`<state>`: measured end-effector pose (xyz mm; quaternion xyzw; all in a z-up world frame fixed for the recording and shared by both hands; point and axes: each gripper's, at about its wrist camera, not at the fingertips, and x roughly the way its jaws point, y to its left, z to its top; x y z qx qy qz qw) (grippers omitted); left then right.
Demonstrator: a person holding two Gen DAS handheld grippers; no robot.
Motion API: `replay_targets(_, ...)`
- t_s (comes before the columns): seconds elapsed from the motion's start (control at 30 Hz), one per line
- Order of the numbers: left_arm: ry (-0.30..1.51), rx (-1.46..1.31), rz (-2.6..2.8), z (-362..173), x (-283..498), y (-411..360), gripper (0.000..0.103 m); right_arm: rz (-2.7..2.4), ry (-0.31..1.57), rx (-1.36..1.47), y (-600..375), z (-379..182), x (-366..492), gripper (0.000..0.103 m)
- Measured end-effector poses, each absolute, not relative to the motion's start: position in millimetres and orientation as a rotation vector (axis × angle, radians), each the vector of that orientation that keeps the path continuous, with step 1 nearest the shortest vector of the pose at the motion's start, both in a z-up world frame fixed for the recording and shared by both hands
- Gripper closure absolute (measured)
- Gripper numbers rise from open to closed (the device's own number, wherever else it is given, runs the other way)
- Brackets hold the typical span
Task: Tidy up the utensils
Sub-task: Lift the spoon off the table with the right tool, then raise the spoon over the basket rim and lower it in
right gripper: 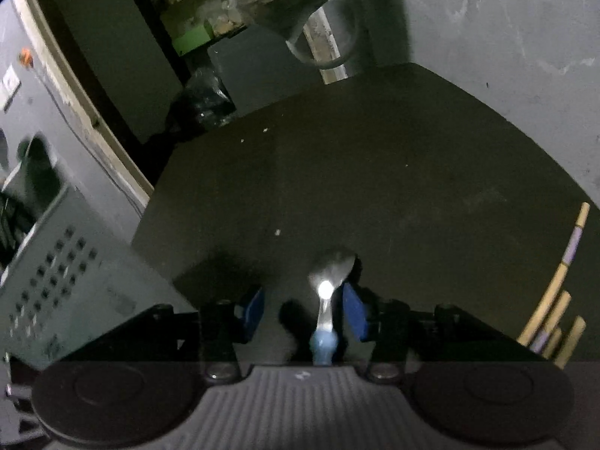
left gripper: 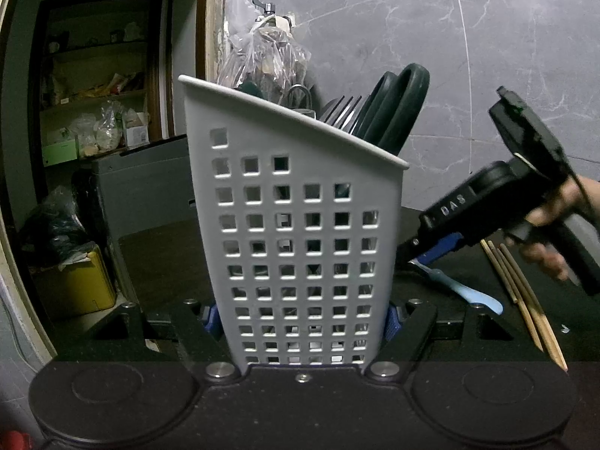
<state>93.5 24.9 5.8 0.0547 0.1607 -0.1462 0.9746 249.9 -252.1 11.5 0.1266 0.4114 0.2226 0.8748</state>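
A white perforated utensil holder (left gripper: 300, 225) stands upright on the black table, and my left gripper (left gripper: 302, 320) is shut on its base. Forks (left gripper: 343, 112) and dark-handled scissors (left gripper: 397, 108) stick out of its top. In the right wrist view the holder (right gripper: 56, 281) stands at the left. A metal spoon with a light blue handle (right gripper: 328, 292) lies on the table between the fingers of my right gripper (right gripper: 303, 311), close to the right pad (right gripper: 354, 311); the jaws stand open around it. From the left wrist view, the right gripper (left gripper: 423, 251) points down at that spoon (left gripper: 468, 294).
Several wooden chopsticks (left gripper: 525, 292) lie on the table right of the spoon, and they show at the right edge (right gripper: 555, 300) in the right wrist view. A grey marble wall (left gripper: 487, 56) rises behind the table. Shelves and a yellow box (left gripper: 82, 288) stand to the left.
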Motion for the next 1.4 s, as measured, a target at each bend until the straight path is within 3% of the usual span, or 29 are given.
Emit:
replay_targets(0.03, 0.324, 0.111, -0.295, 6, 93, 25, 0.027, 0.467, 0.861, 0.266, -253, 11, 254, 0.053)
replay_targets(0.1, 0.325, 0.110, -0.295, 6, 93, 25, 0.027, 0.452, 0.871, 0.246, -252, 11, 261, 0.073)
replay_targets(0.23, 0.324, 0.110, -0.295, 6, 93, 25, 0.027, 0.459, 0.883, 0.208, -248, 10, 266, 0.077)
replay_targets(0.3, 0.325, 0.110, -0.296, 6, 93, 25, 0.027, 0.466, 0.892, 0.180, -242, 9, 264, 0.092)
replay_targets(0.8, 0.322, 0.108, -0.297, 7, 93, 25, 0.027, 0.429, 0.858, 0.146, -232, 10, 252, 0.100)
replay_targets(0.97, 0.321, 0.108, -0.297, 7, 93, 25, 0.027, 0.411, 0.699, 0.267, -247, 17, 221, 0.100)
replay_targets(1.4, 0.320, 0.108, -0.296, 7, 93, 24, 0.027, 0.359, 0.283, 0.228, -246, 68, 144, 0.100)
